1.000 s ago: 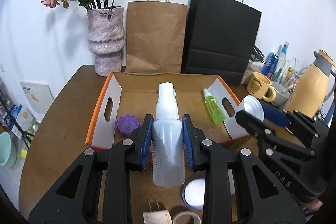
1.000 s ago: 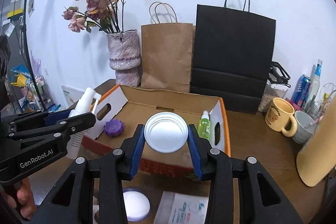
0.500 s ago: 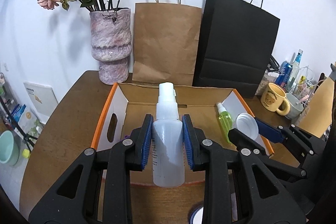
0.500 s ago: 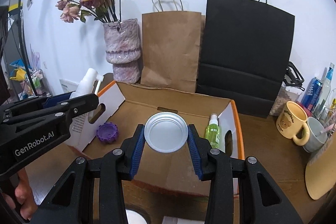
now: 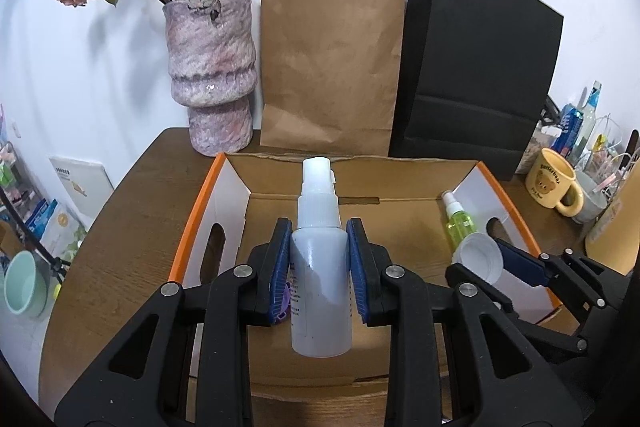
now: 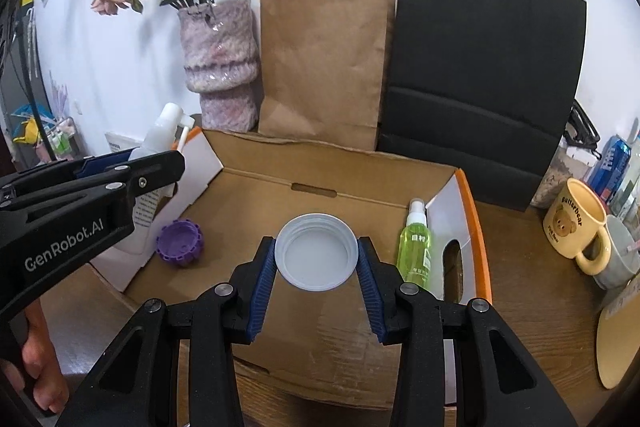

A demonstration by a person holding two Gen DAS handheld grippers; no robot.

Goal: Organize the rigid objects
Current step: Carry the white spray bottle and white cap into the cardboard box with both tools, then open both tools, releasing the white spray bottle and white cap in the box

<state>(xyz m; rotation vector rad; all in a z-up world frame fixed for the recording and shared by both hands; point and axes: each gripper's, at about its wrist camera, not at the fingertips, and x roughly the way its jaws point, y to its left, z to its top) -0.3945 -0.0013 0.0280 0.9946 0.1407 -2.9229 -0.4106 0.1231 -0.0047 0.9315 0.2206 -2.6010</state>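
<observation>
Both hands are at the placing step: each carries one item over the open cardboard box (image 5: pixel 408 183) that sits on the brown wooden surface (image 5: pixel 132 211). The left gripper (image 5: pixel 320 263) has its fingers clamped on the body of a white spray bottle (image 5: pixel 320 267), held upright above the box's near-left part. The right gripper (image 6: pixel 316 259) has its fingers clamped on the rim of a white round lid (image 6: pixel 316 251), open side up, over the middle of the box floor.

Already lying in the box are a green spray bottle (image 6: pixel 415 247) against the right flap and a purple cap (image 6: pixel 180 242) toward the left.

The next move, as I judge it, is to lower each item to a bare patch of cardboard and only then part the fingers. The tall bottle looks likely to tip if set upright, so laying it down may be safer; the lid should settle between the purple cap and the green bottle without nudging either.

The right wrist view shows the purple cap whole, while the left wrist view hides nearly all of it behind the bottle and fingers. The left wrist view shows the bottle's grip directly; from the right it is seen only side-on behind the black gripper frame.
</observation>
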